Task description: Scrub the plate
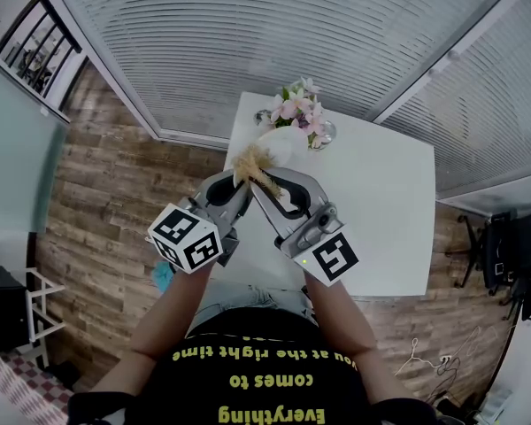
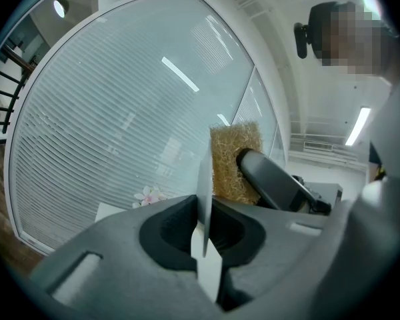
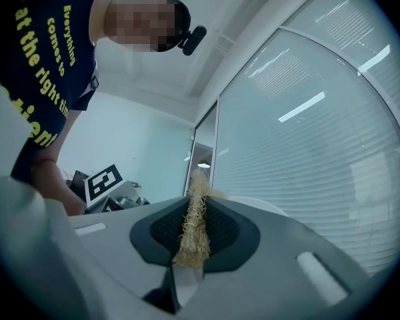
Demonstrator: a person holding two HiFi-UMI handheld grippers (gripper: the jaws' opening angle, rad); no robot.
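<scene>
Both grippers are held up over the white table [image 1: 385,211], close together. My left gripper [image 1: 238,181] is shut on the rim of a white plate [image 1: 284,143], which shows edge-on [image 2: 204,193] between its jaws in the left gripper view. My right gripper [image 1: 272,177] is shut on a straw-coloured fibre scrubber [image 1: 251,161], squeezed thin [image 3: 194,227] between the dark pads [image 3: 223,231]. In the left gripper view the scrubber [image 2: 234,163] lies flat against the plate's right face, with the right gripper's finger [image 2: 275,183] behind it. The left gripper's marker cube [image 3: 103,183] appears in the right gripper view.
A vase of pink and white flowers [image 1: 300,113] stands at the table's far edge. Slatted blinds [image 1: 248,34] cover the glass walls behind. Wood floor [image 1: 97,202] lies to the left, black chairs [image 1: 513,251] at the right. A blue object [image 1: 162,277] sits by my left forearm.
</scene>
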